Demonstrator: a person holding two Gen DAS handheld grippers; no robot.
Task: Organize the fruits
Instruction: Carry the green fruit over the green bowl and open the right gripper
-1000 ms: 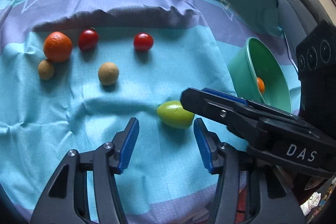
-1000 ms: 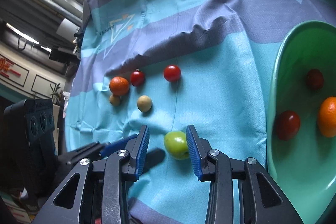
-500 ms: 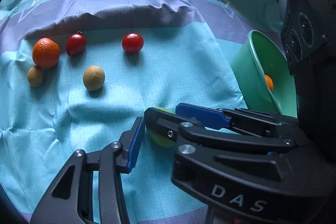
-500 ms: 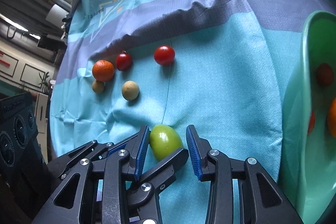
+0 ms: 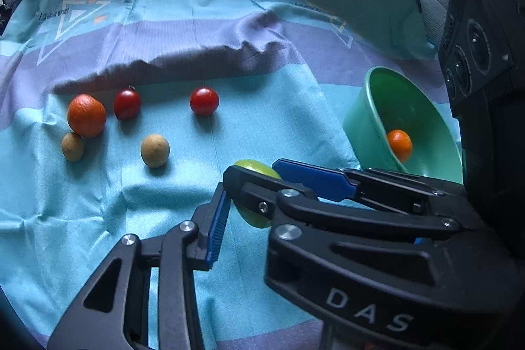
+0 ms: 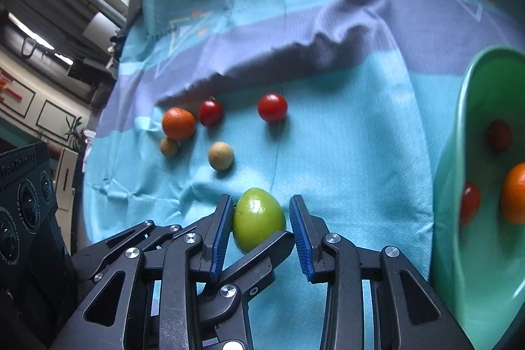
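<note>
Green fruit (image 6: 259, 218) lies on the turquoise cloth (image 6: 344, 153) between the pads of both grippers at once. Left gripper (image 5: 244, 212): jaws closing, 1 pad against the fruit, the other hidden behind the crossing right gripper (image 6: 259, 228), whose jaws are also closing, left pad touching, right pad just clear. Risk: the 2 crossed grips may squeeze the smooth fruit out sideways, away from the green bowl (image 6: 459, 186).

Striped teal-and-purple cloth (image 5: 269, 127), framed pictures (image 6: 49, 117) behind.
</note>
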